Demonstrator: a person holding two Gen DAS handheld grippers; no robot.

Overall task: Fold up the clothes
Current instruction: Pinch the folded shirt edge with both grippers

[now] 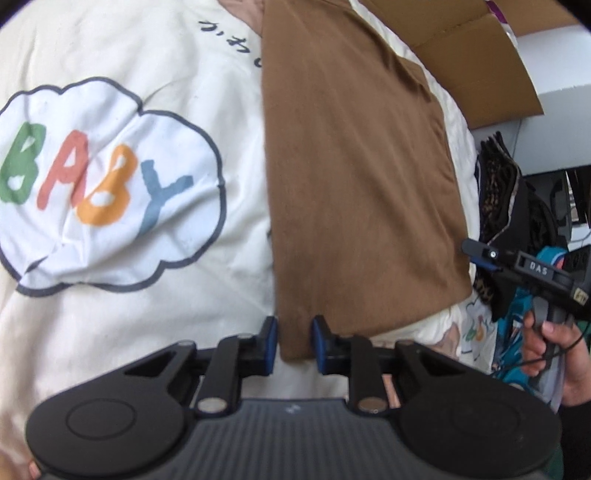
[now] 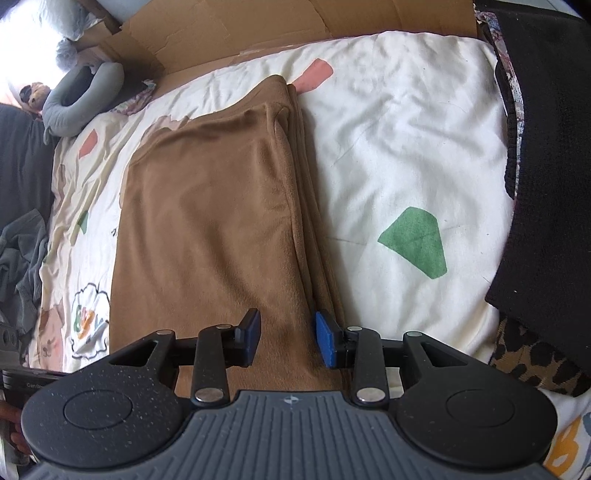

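Note:
A brown garment [image 1: 354,166] [image 2: 207,229] lies folded into a long flat strip on the cream bed cover [image 1: 110,314]. My left gripper [image 1: 295,341] straddles the strip's near corner; the cloth lies flat between the blue pads, which stand a little apart and do not pinch it. My right gripper [image 2: 288,341] hovers open over the near end of the strip, its jaws either side of the layered right edge. In the left wrist view the right gripper [image 1: 476,253] shows side-on by the strip's right corner, held by a hand [image 1: 546,339].
The cover carries a "BABY" cloud print [image 1: 110,184] and a green patch [image 2: 413,243]. Flattened cardboard [image 2: 258,33] lies at the far end. A grey neck pillow [image 2: 81,96], a grey garment [image 2: 18,258], black fabric [image 2: 546,147] and leopard-print cloth [image 2: 528,354] border the bed.

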